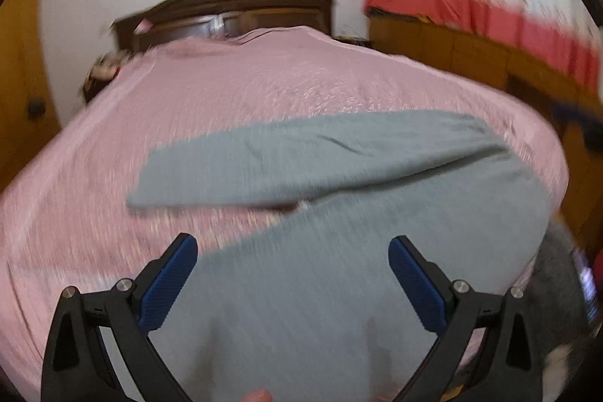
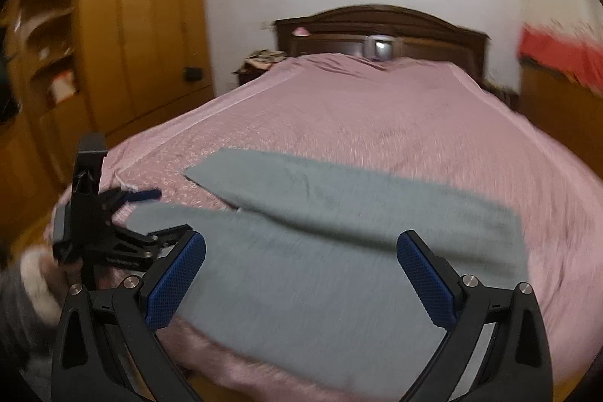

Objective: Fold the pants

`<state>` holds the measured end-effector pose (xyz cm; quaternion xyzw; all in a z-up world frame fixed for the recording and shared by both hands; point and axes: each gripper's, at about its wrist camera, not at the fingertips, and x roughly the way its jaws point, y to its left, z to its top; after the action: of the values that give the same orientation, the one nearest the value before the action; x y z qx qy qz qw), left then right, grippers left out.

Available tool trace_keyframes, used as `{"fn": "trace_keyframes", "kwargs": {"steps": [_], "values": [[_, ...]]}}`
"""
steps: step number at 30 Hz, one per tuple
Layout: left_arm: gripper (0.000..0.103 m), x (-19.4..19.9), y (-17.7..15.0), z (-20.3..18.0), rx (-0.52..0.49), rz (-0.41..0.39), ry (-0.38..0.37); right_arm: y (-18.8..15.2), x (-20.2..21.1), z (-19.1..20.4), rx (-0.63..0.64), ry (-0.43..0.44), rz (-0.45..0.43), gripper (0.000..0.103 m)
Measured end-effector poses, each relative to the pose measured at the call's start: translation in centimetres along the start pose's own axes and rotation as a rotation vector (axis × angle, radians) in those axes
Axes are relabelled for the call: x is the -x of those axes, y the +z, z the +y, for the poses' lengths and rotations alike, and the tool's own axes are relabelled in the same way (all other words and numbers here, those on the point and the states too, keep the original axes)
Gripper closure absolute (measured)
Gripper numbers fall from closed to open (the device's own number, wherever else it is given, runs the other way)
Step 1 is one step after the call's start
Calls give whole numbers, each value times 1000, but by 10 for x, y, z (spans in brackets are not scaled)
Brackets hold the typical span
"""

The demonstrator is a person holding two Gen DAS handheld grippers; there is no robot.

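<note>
The bed [image 2: 377, 123], covered by a pink spread, filled most of both views, with a dark headboard [image 2: 380, 29] at its far end and a wooden wardrobe [image 2: 124, 32] to the left. The grey pants [image 2: 320, 270] were laid flat on the near part of the bed, the two legs splayed apart in a narrow V: one leg [image 1: 301, 161] stretched across farther up the bed, the other [image 1: 377, 270] lay nearer the edge, and the two met toward the right in the left wrist view. Both views were blurred, so seams and hems could not be made out.

The left gripper [image 1: 294, 270] was held above the near leg with its fingers [image 1: 169, 281] wide apart and nothing between them. The right gripper [image 2: 301, 274] was likewise held over the cloth, its fingers [image 2: 426, 277] spread and empty. The left gripper was also seen from the side at the left of the right wrist view, near the end of the near leg.

The step in hand was judged to be bringing one leg onto the other. It would be done best if the near leg were pinched at its end and near the crotch together, lifted only slightly, and laid edge to edge on the far leg, so that no crease would be trapped.
</note>
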<state>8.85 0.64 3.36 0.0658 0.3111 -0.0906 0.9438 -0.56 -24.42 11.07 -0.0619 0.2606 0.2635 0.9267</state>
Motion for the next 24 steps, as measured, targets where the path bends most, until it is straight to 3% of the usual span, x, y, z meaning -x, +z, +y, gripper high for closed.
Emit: {"fn": "trace_keyframes", "kwargs": {"steps": [3,6,10,14,17,19,24], "values": [[0,-15,27,-5,-181,1,2,34,-23,-22,224,40,39,0],[0,-45,60,-6,-324,34,-70,60,-55,-39,403,124,92,0],[0,-94,109,0,-378,87,-152,89,-114,-71,483,271,225,4],[0,-153,150,-2,-467,166,-221,98,-190,-87,567,398,445,13],[2,-199,161,-3,-538,279,-290,84,-241,-100,609,449,612,25],[14,-223,159,-6,-589,332,-309,77,-267,-113,610,460,695,31],[16,-261,148,-1,-639,434,-358,64,-298,-144,573,492,785,34]]}}
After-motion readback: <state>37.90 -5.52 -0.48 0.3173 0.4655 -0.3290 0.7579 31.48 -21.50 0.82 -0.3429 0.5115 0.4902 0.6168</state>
